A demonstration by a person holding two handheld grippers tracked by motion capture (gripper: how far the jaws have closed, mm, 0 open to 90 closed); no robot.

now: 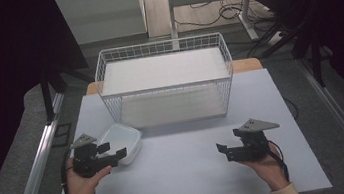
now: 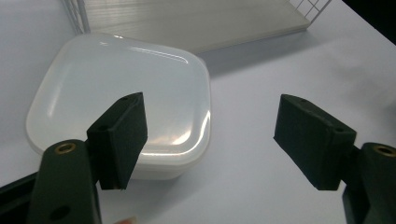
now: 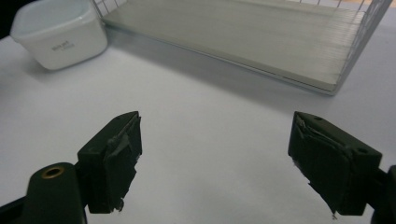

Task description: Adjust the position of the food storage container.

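A white lidded plastic container [image 1: 121, 141] with rounded corners sits on the table in front of the wire basket's left end. My left gripper [image 1: 114, 151] is open right at the container's near edge; in the left gripper view one jaw hangs over the lid [image 2: 121, 88] and the other over bare table. My right gripper [image 1: 222, 151] is open low over the table's right half, nothing between its jaws. In the right gripper view the container [image 3: 60, 30] stands far off at the upper left.
A white wire basket [image 1: 165, 83] with a pale flat board in its bottom stands at the back middle of the grey table [image 1: 185, 176]. Beyond the table are a desk frame and cables on the floor [image 1: 229, 11].
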